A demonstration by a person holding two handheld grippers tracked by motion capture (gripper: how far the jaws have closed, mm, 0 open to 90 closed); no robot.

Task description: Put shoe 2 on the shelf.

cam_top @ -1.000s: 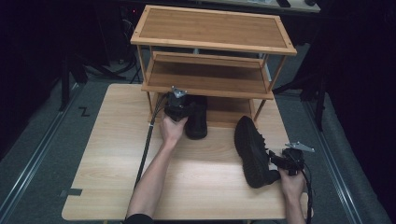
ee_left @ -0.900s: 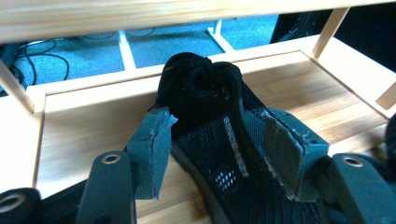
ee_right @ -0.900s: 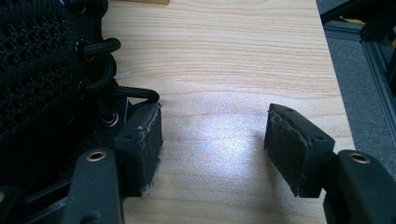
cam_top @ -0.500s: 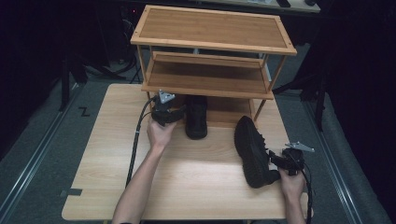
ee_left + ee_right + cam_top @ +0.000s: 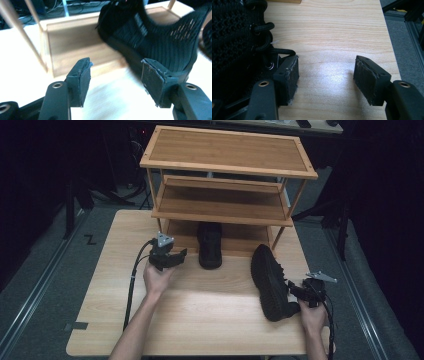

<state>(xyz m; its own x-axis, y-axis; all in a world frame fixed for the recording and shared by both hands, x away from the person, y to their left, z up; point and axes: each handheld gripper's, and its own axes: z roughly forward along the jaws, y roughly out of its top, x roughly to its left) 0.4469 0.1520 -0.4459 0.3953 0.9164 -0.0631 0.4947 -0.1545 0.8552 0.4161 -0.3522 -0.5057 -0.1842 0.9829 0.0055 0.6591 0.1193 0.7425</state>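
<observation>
One black knit shoe (image 5: 210,246) rests toe-in on the bottom board of the wooden rack (image 5: 227,167), its heel sticking out toward me. My left gripper (image 5: 175,257) is open just left of that heel, apart from it. In the left gripper view the shoe (image 5: 155,40) lies ahead and to the right of the open gripper (image 5: 116,80). A second black shoe (image 5: 270,282) lies on the table at the right. My right gripper (image 5: 296,295) is open at its near right side. In the right gripper view its left jaw sits against the laced shoe (image 5: 234,37), with bare table between the jaws of the gripper (image 5: 325,75).
The rack has three levels; its middle shelf (image 5: 225,207) and top shelf are bare. The wooden table (image 5: 210,320) has open room in front. The left gripper's cable (image 5: 131,285) trails down the table's left side. Dark floor surrounds the table.
My left gripper has drawn away from the shoe at the rack, moving left and back toward the person. That shoe stays put. The right gripper and its shoe have not moved.
</observation>
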